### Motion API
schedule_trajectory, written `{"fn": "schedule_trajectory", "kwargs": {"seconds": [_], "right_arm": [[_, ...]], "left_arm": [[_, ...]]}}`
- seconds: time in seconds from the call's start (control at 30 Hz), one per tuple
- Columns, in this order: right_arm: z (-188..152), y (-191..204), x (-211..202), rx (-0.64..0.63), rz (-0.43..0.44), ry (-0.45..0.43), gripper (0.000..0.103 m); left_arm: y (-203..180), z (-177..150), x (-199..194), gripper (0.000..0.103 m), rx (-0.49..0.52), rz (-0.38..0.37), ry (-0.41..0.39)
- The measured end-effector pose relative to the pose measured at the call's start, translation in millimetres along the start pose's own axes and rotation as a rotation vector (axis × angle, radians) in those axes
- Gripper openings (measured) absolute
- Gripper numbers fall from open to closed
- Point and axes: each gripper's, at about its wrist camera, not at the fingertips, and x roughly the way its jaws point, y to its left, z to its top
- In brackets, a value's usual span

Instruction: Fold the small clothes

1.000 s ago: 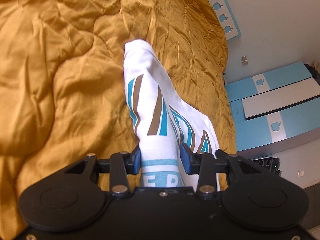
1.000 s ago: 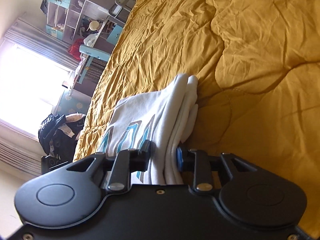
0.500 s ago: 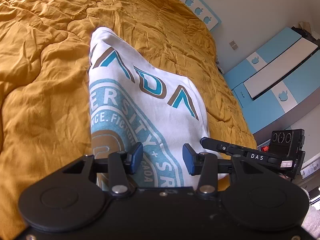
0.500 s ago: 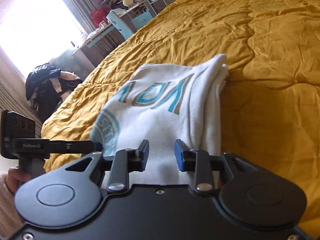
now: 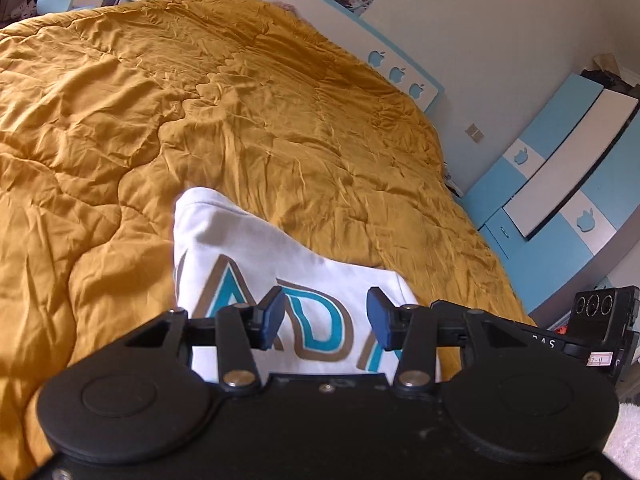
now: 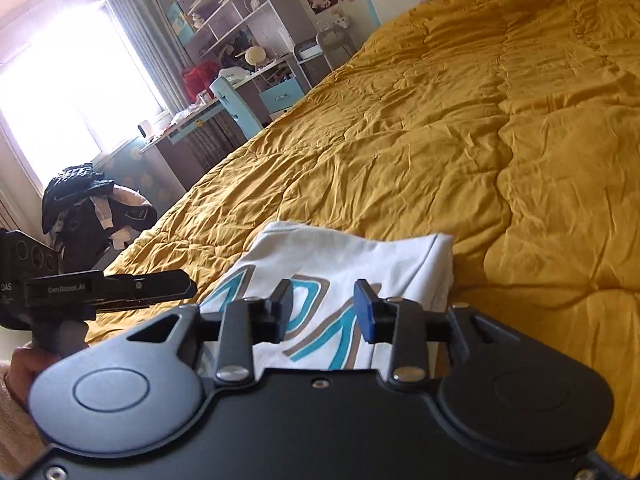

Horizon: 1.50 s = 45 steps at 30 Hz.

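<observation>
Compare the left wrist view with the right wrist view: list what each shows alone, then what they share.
Left wrist only: the blue and white wardrobe and the right gripper seen side-on.

Right wrist only: the bright window, shelving unit, cluttered desk, a pile of dark clothes, and the left gripper side-on.

Both: the folded white printed shirt on the mustard quilt, with open jaws over it.

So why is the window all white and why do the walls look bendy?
In the right wrist view the window is so bright that it washes out to plain white, and daylight falls over the yellow blanket. In the left wrist view the fisheye lens bends the blue cupboard into a curve, and the white shirt looks a little soft.
</observation>
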Motion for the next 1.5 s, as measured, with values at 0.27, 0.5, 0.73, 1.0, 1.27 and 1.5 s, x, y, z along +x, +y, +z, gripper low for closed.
{"fn": "schedule_trajectory", "kwargs": {"seconds": [0.27,0.5,0.73,1.0,1.27,1.5], "right_arm": [[-8,-38,62,0.032,-0.097,0.116,0.035],[0,-13,45,0.005,-0.168,0.091,0.055],[9,67,-38,-0.093,-0.251,-0.016,0.086],[-31,146,-107,-0.203,-0.343,-0.09,0.089],[-70,167,-131,-0.18,-0.411,0.002,0.091],[-96,173,-136,-0.15,-0.446,0.048,0.091]], "left_arm": [[55,-8,53,0.047,-0.121,0.068,0.091],[24,1,24,0.047,-0.079,0.111,0.031],[-71,-9,-63,0.056,0.05,0.249,-0.055],[-140,-67,-131,0.058,0.081,0.385,-0.085],[-163,-115,-159,0.059,0.112,0.542,-0.028],[-167,-145,-169,0.059,0.131,0.601,0.026]]}}
